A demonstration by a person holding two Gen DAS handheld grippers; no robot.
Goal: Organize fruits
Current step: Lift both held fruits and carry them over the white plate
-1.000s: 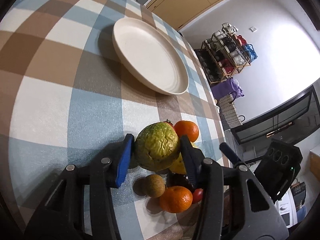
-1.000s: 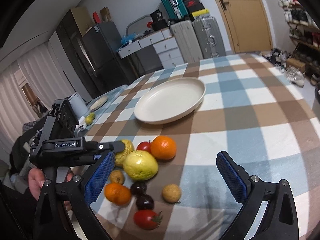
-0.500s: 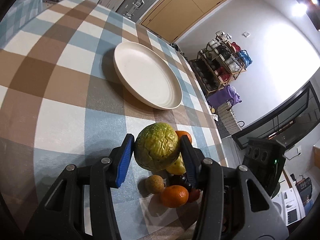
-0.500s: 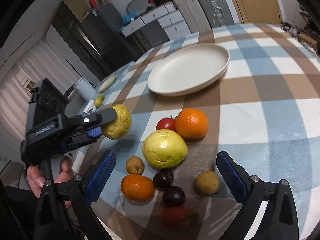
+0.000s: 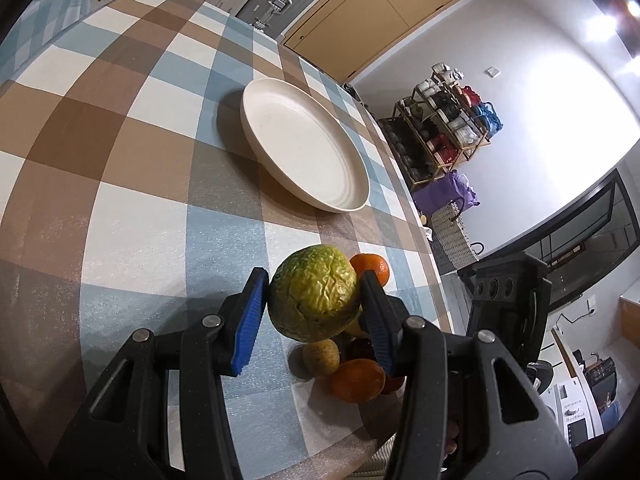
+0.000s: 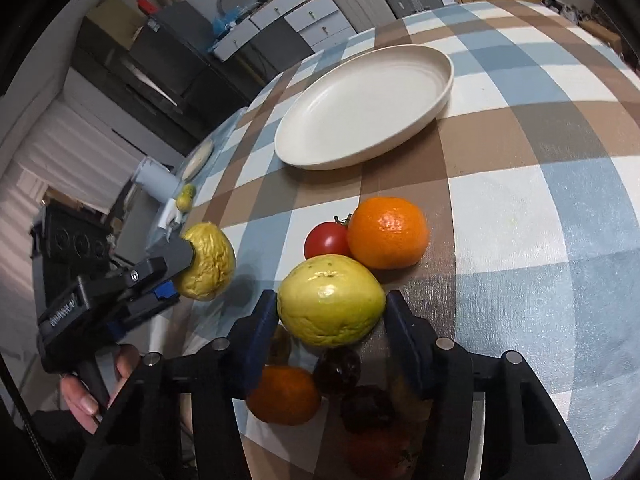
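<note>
Low in the left wrist frame, your left gripper [image 5: 312,312] has its blue-padded fingers [image 5: 250,320] closed part-way on a wrinkled yellow-green fruit [image 5: 314,292], which fills the gap between them and sits clear above the checked tablecloth [image 5: 140,184]. Behind and below it, toward the lower centre of that frame, you can see part of the fruit pile: a tangerine [image 5: 356,380], a small brown fruit [image 5: 322,356] and an orange [image 5: 370,270] peeking out past the held fruit. Up in the middle of the frame lies the cream plate [image 5: 360,204], bare inside and well apart from the pile. From the right wrist view, your right gripper [image 6: 332,320] has just been closing, and its two pads now stand against either side of a smooth yellow-green guava [image 6: 330,306] at the lower centre; the fruit fills the space between them, though you cannot tell from here whether it is lifted or resting on the cloth. Just beyond it, touching each other, sit the orange [image 6: 386,232] and a red tomato [image 6: 326,240]. Beneath the right gripper, in shadow, are the tangerine [image 6: 284,394] and some dark plums [image 6: 336,366]. At the left of that frame your left hand [image 6: 86,390] grips the handle of the other tool, with the wrinkled fruit [image 6: 208,262] pinched at its tip, raised off the table. The plate [image 6: 444,84] sits in the upper centre, empty.
</note>
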